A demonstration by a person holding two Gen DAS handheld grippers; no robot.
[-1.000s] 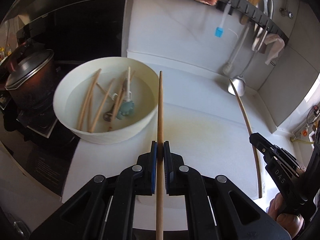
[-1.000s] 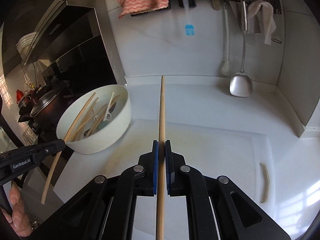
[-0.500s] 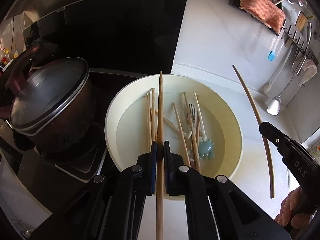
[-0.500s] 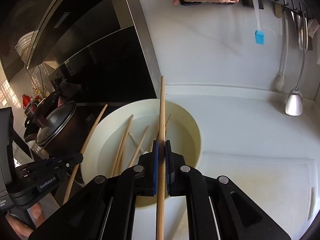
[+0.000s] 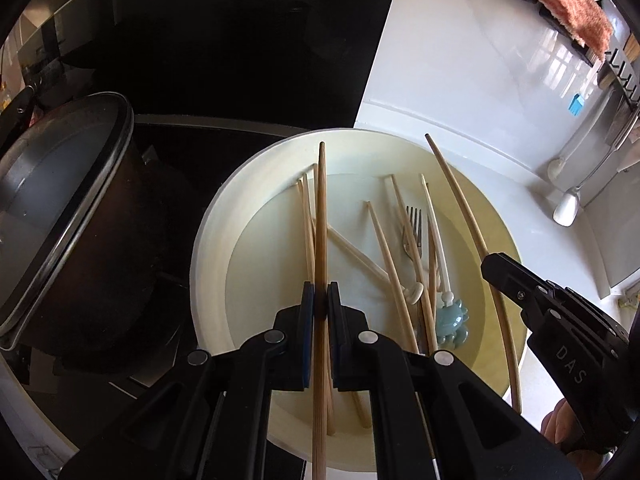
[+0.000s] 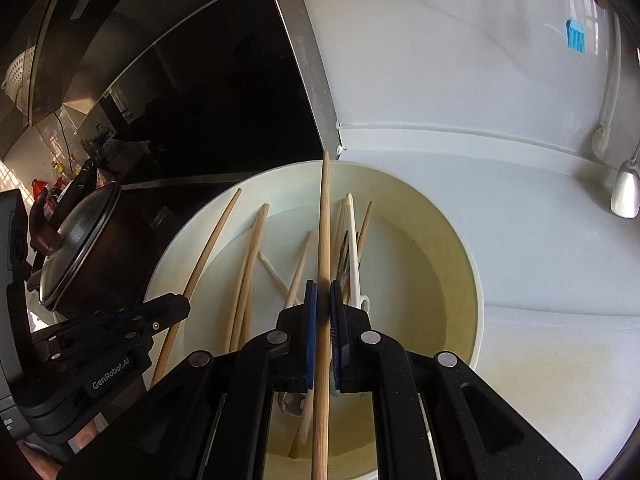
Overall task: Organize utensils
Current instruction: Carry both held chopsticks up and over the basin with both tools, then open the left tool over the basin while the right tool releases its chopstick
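Observation:
A cream bowl [image 5: 208, 240] [image 6: 464, 240] holds several wooden chopsticks, a metal fork [image 5: 412, 228] and a white spoon with a blue crab end [image 5: 450, 318]. My left gripper [image 5: 320, 298] is shut on a wooden chopstick [image 5: 321, 208] and holds it over the left half of the bowl. My right gripper [image 6: 323, 296] is shut on another wooden chopstick [image 6: 325, 216] over the bowl's middle. The right gripper [image 5: 492, 264] and its chopstick [image 5: 460, 200] show at the right of the left wrist view. The left gripper [image 6: 182, 308] shows at the left of the right wrist view.
A dark lidded pot [image 5: 60, 200] [image 6: 76, 236] stands on the black hob just left of the bowl. A white counter [image 6: 540, 248] runs right of it. A rail on the white wall holds a pink cloth [image 5: 568, 0], a blue brush [image 6: 576, 36] and a ladle [image 6: 626, 192].
Both grippers, each still shut on its chopstick, have moved left from above the counter to above the bowl and come down closer to it.

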